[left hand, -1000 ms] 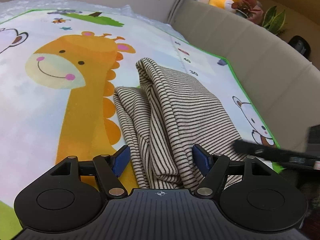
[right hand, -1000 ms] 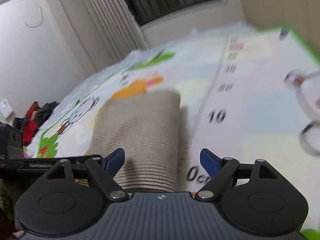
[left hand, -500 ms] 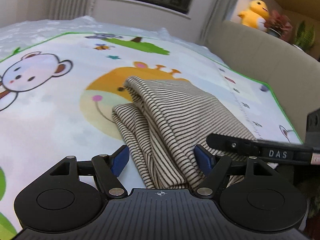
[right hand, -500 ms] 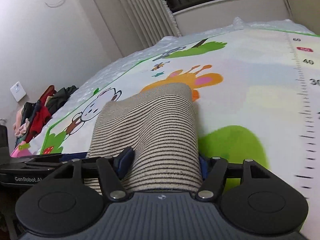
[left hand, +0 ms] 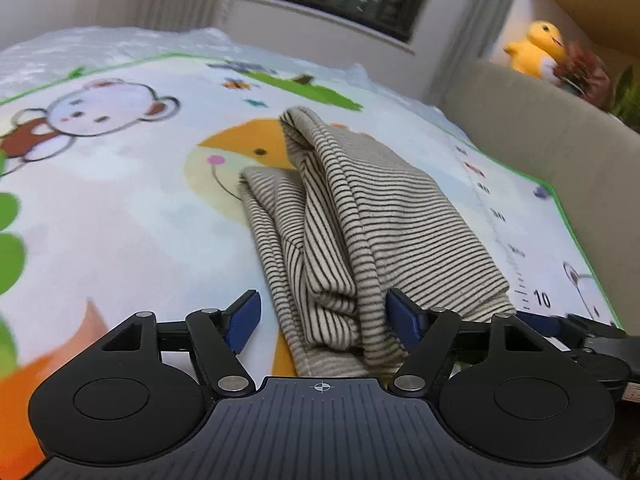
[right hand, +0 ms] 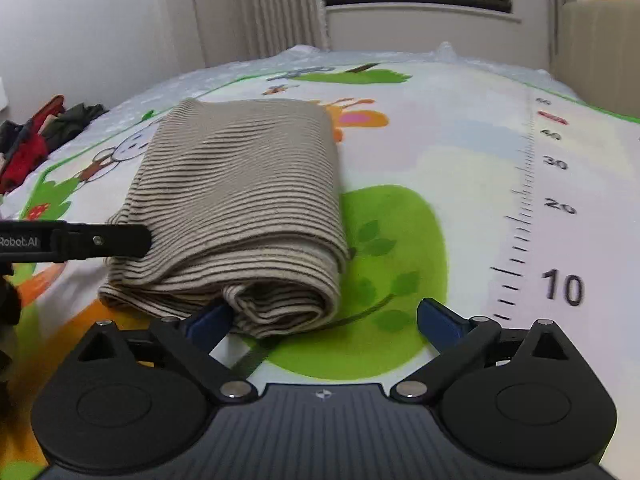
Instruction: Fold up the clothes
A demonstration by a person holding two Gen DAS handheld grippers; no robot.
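Right gripper (right hand: 322,318), jaws just swung wide, stands at the near rolled end of the striped garment (right hand: 240,196), its left pad against the roll and nothing clamped; left gripper (left hand: 320,318) straddles the garment's other bunched end, jaws apart. Folded on the play mat (right hand: 460,152), the knit looks light, soft and floppy; layers would likely slip unless pinched together at the thick fold edges

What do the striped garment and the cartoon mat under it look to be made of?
Striped garment: probably soft knit, matte; fine ribbed stripes and limp, rounded folds suggest it. Cartoon mat: seems smooth printed plastic or foam with a faint sheen; crisp giraffe and ruler prints lie flat, though the exact material cannot be told.
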